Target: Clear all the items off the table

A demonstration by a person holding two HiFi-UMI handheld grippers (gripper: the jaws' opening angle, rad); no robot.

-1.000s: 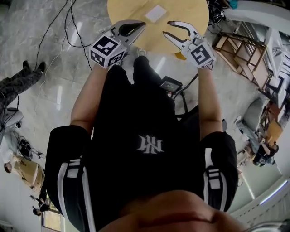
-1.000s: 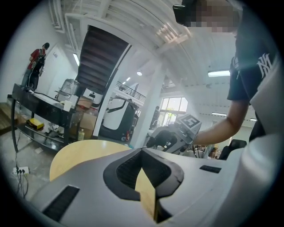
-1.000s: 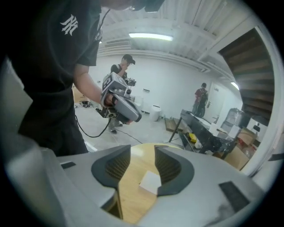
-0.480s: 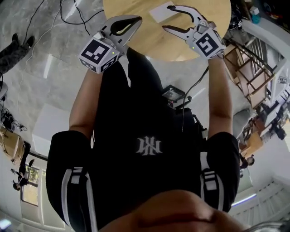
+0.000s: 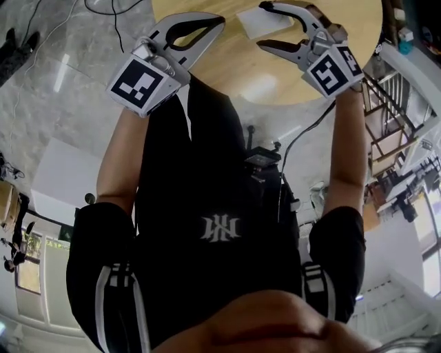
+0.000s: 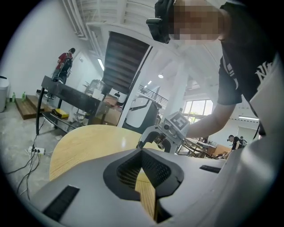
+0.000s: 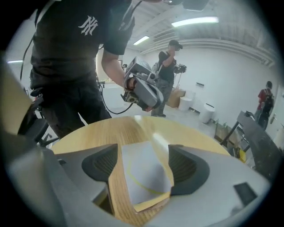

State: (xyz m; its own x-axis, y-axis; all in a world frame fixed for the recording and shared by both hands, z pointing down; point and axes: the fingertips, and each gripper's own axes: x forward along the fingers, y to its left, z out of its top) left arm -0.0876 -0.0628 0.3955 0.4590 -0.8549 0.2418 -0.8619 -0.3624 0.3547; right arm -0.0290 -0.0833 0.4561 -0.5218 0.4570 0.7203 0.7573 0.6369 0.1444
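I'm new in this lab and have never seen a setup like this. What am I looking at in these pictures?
There is no robot here. A person holds a two-jaw gripper in each hand, and the cubes with black-and-white squares are parts of those grippers. The head view comes from a camera on the person's head and looks steeply down past the body. The other two views come from cameras that ride on each gripper and look along its jaws. On the round wooden table lies one white card with a faint yellow curve on it. The left gripper is shut and empty. The right gripper has just been opening its jaws. They now stand wide, and the card shows between them on the table, not yet gripped.
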